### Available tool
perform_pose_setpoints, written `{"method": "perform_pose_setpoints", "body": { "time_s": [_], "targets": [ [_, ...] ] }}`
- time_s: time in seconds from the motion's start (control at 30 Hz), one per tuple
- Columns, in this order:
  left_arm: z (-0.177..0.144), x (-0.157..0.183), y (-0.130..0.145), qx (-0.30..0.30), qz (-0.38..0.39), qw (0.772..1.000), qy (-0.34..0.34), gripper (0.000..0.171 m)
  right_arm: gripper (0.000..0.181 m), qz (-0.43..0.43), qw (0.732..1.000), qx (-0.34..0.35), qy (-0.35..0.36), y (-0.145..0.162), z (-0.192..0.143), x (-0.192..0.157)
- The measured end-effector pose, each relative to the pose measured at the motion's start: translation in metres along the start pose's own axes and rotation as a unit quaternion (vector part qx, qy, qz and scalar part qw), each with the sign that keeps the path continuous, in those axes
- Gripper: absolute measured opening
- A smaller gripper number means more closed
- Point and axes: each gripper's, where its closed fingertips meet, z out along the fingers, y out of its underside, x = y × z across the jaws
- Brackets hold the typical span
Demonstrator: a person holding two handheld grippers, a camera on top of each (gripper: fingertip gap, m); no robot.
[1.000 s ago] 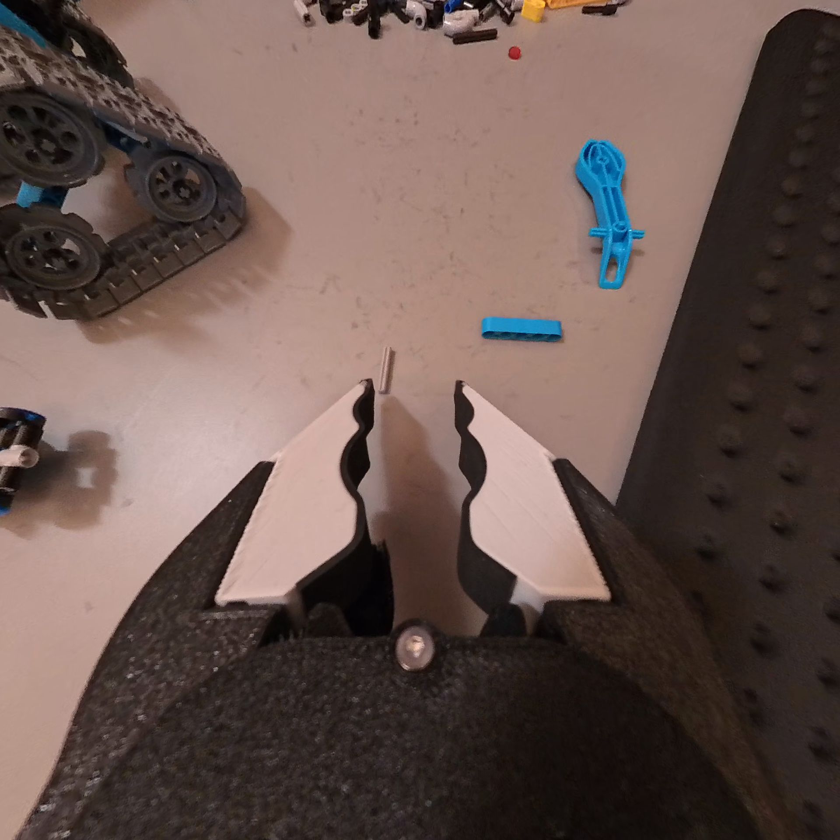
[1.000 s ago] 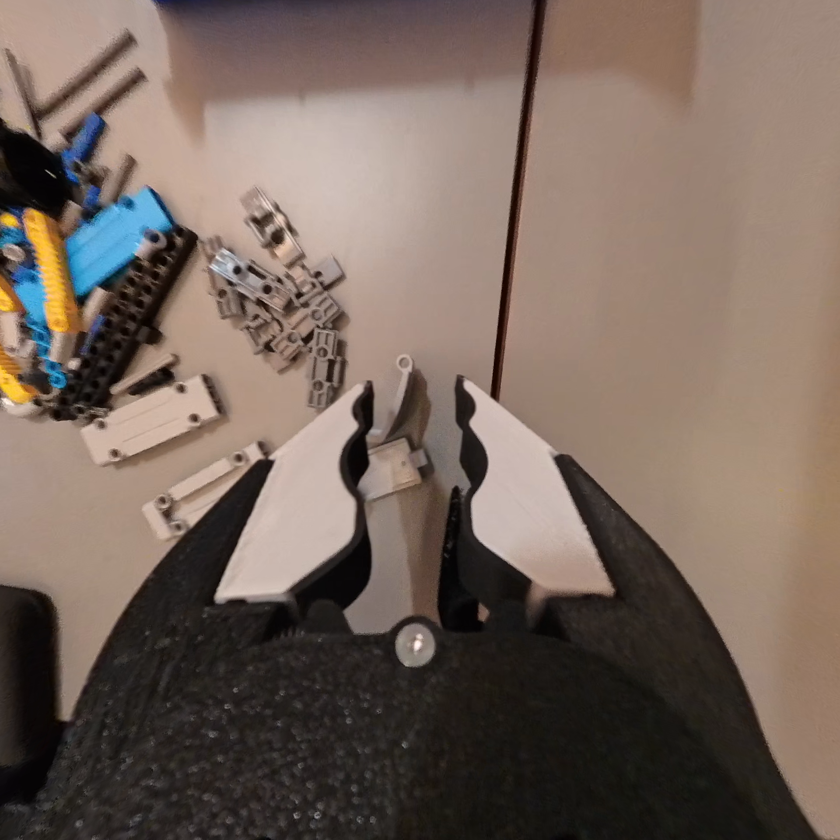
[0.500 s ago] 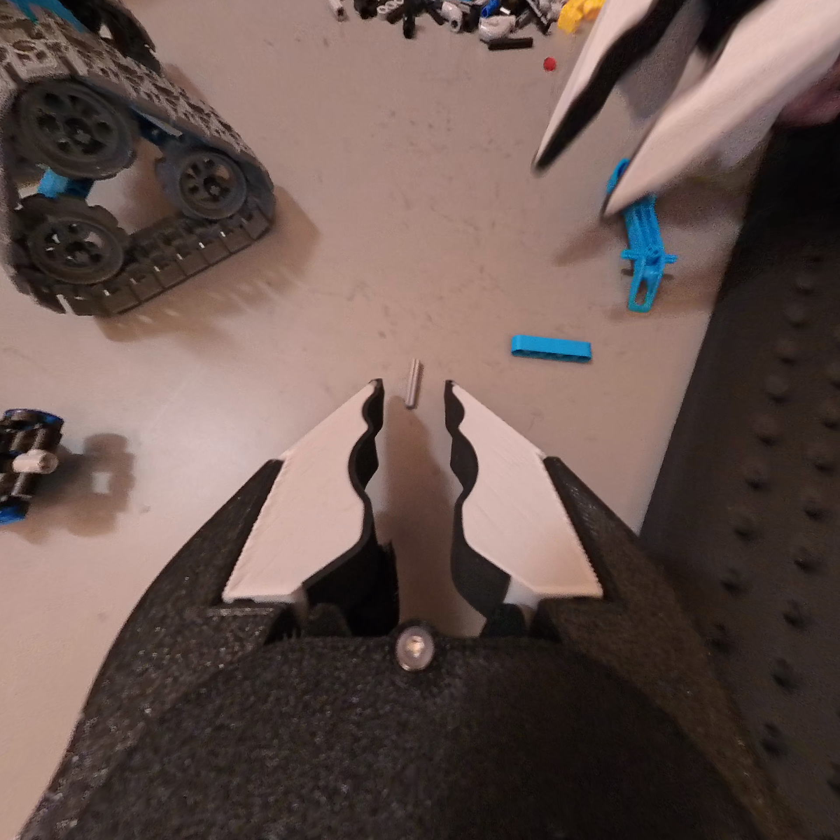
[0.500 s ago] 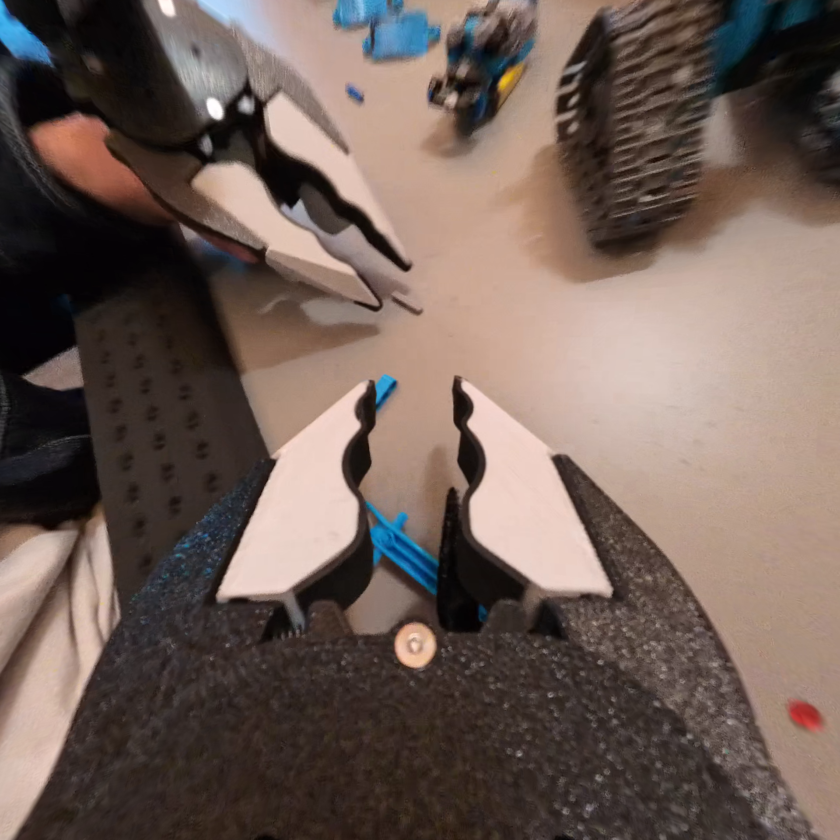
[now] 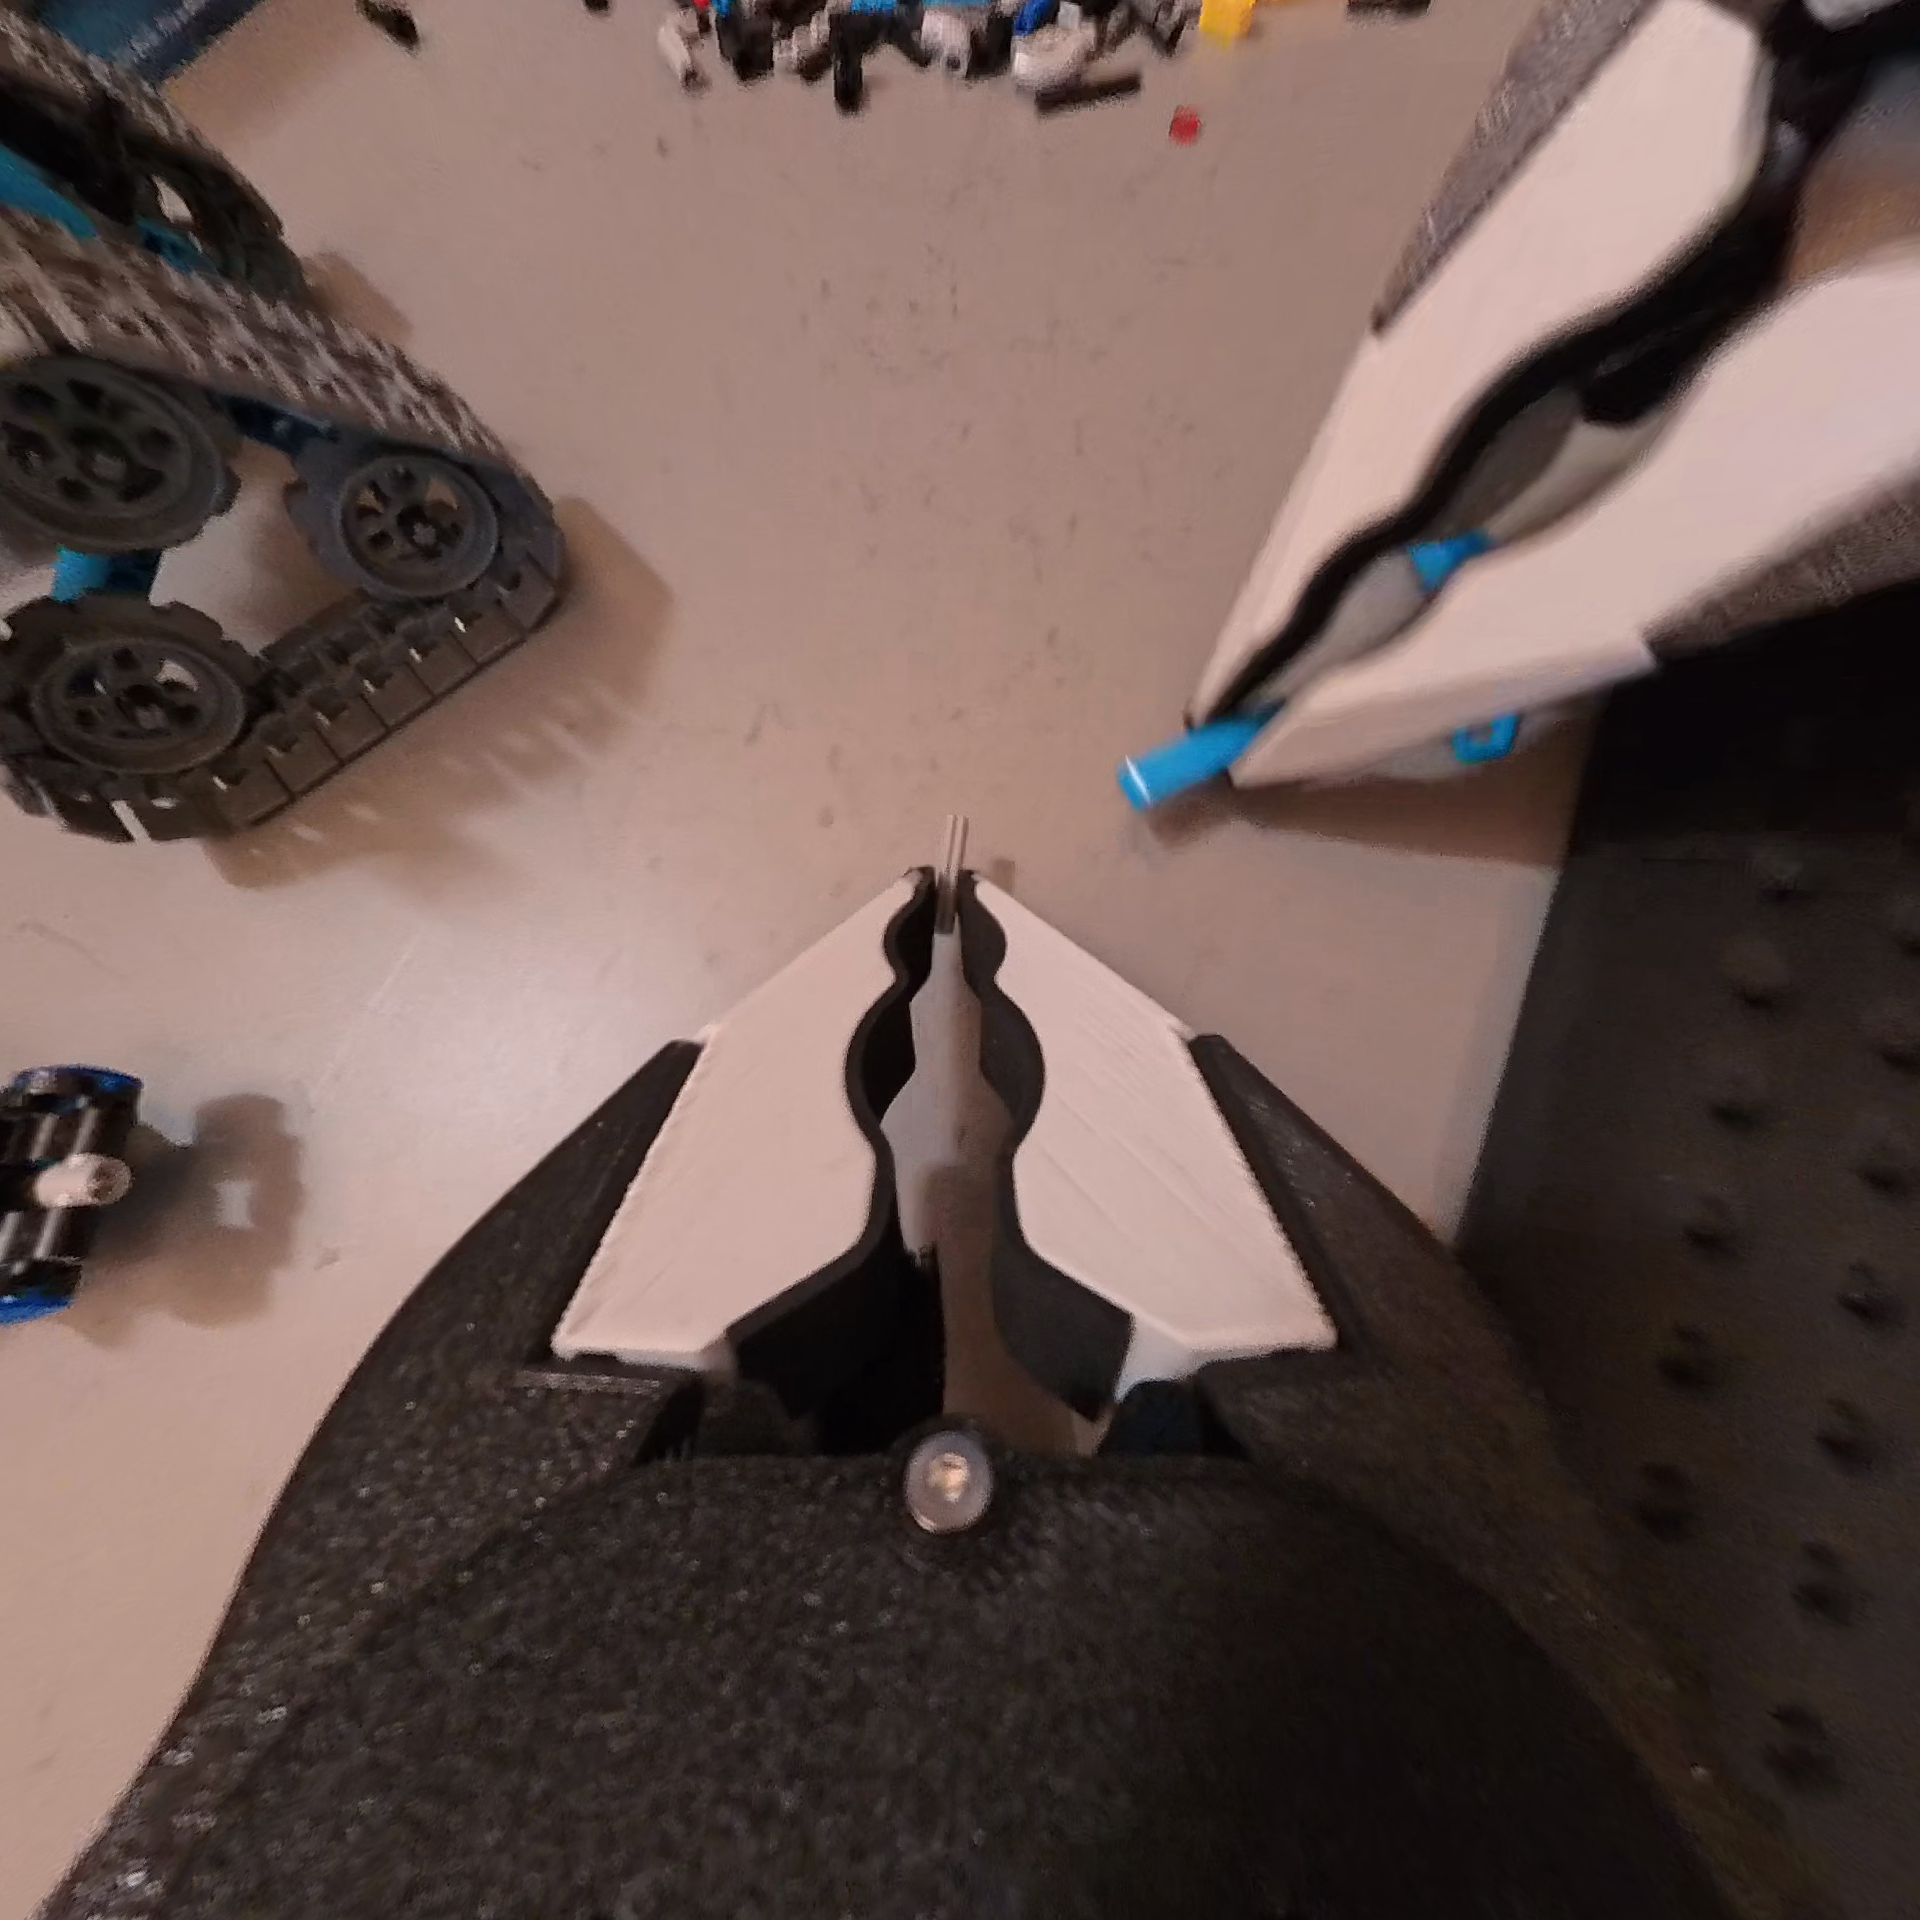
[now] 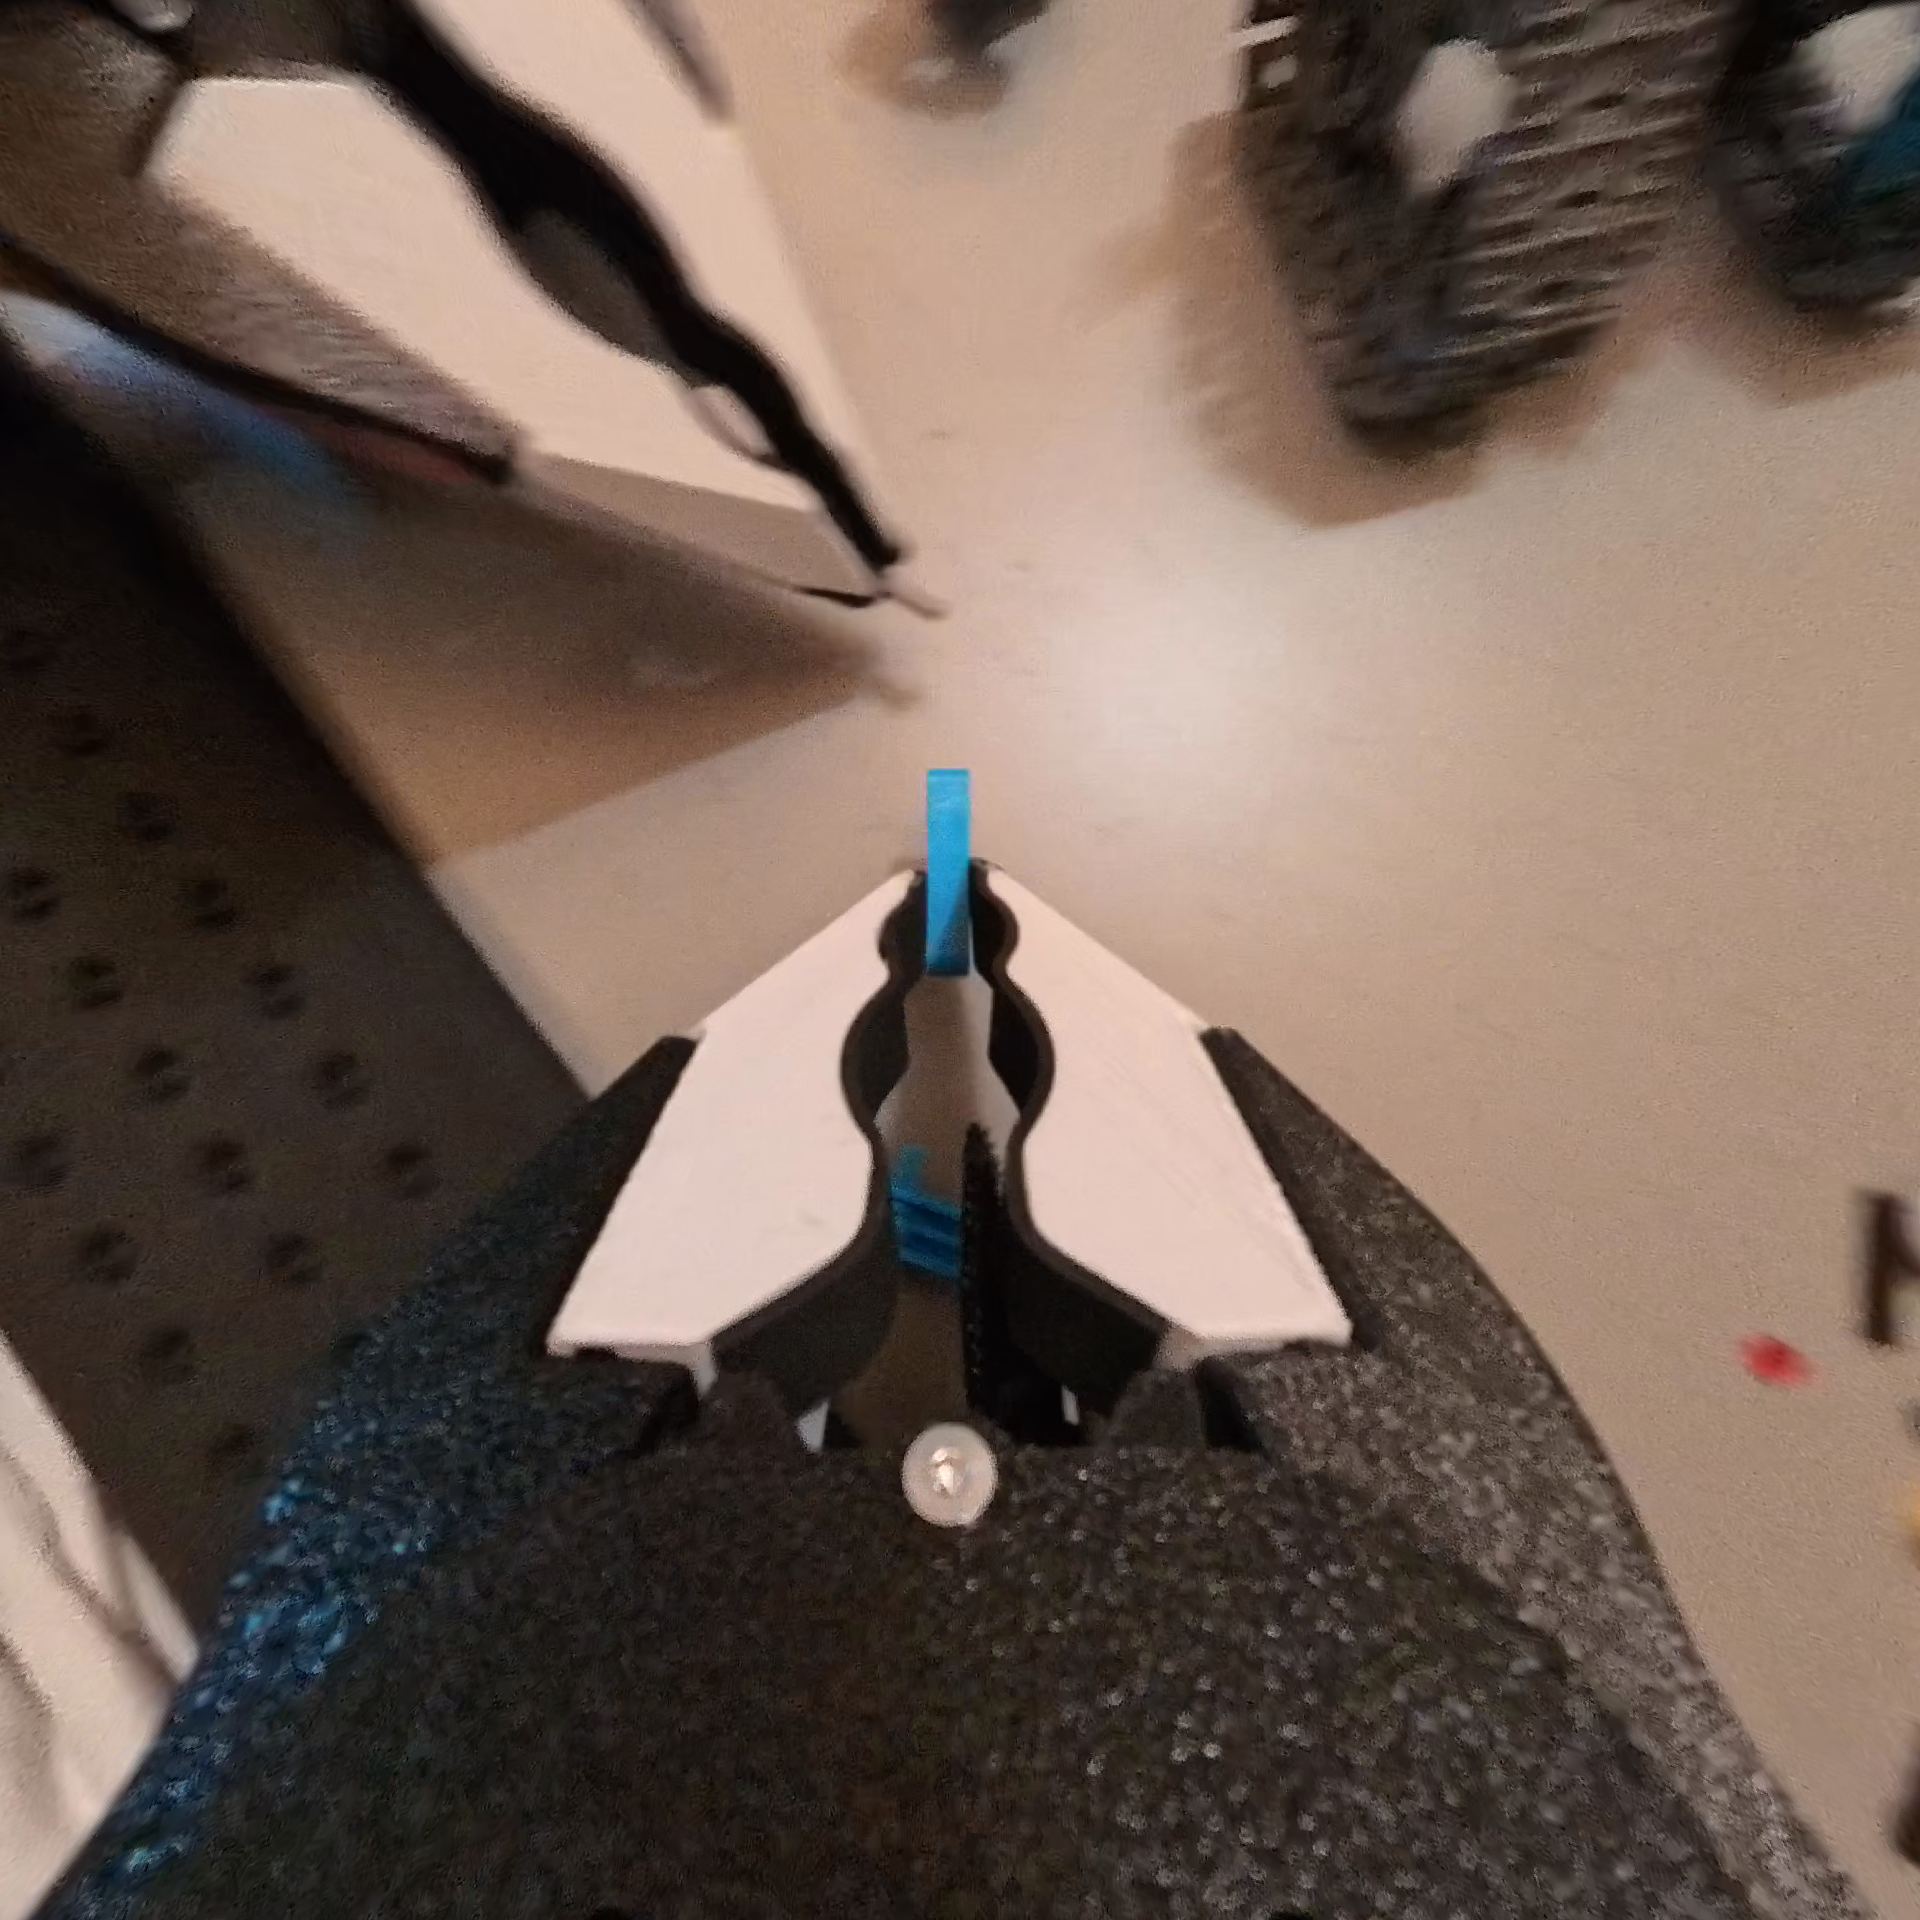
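Observation:
In the left wrist view my left gripper (image 5: 943, 881) is shut on a thin grey pin (image 5: 954, 844) whose tip sticks out past the fingertips, just above the beige table. My right gripper (image 5: 1221, 743) shows at the upper right, shut on a blue toy part (image 5: 1184, 774). In the right wrist view my right gripper (image 6: 945, 873) is shut on that blue toy part (image 6: 948, 873), which stands out beyond the tips. The left gripper (image 6: 883, 587) is blurred at the upper left with the pin tip showing.
A grey tracked toy vehicle (image 5: 208, 499) stands at the left. A small black and blue wheel assembly (image 5: 52, 1174) lies at the left edge. A pile of small loose parts (image 5: 935, 42) lies at the far end. A black studded mat (image 5: 1714, 1247) borders the right side. My right fingertips sit around 6 centimetres from my left ones.
Both grippers have shut: the left on the grey pin, the right on the blue part. The right gripper has swung over from the far pile and come close to the left one.

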Motion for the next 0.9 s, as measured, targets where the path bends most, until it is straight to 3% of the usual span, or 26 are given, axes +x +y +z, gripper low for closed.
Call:
{"method": "perform_pose_setpoints", "body": {
  "time_s": [0.1,0.2,0.27,0.33,0.53,0.67,0.8,0.9],
  "targets": [
    [-0.008,0.012,-0.025,0.044,-0.021,0.998,0.038,0.003,0.006,0.057,0.991,0.034,0.115,0.013,-0.053,0.100],
    [-0.007,0.019,-0.054,0.070,-0.031,0.995,0.068,0.003,0.006,0.171,0.964,0.049,0.196,0.067,-0.102,0.203],
    [0.005,0.020,-0.078,0.073,-0.031,0.993,0.083,0.003,0.006,0.211,0.961,0.044,0.176,0.096,-0.101,0.230],
    [0.029,0.017,-0.103,0.059,-0.030,0.994,0.090,0.003,0.006,0.209,0.955,0.016,0.208,0.118,-0.101,0.249],
    [0.141,0.028,-0.179,0.015,0.033,0.994,0.106,0.003,0.021,0.228,0.948,0.061,0.212,0.122,-0.111,0.238],
    [0.205,0.030,-0.200,0.001,0.021,0.993,0.118,0.003,0.015,0.209,0.943,0.113,0.233,0.119,-0.127,0.211],
    [0.222,0.026,-0.191,-0.018,-0.022,0.990,0.138,0.022,0.015,0.152,0.952,0.106,0.245,0.121,-0.128,0.182],
    [0.193,0.020,-0.184,-0.004,-0.044,0.988,0.146,0.028,0.014,0.127,0.960,0.098,0.232,0.120,-0.122,0.175]
  ]
}}
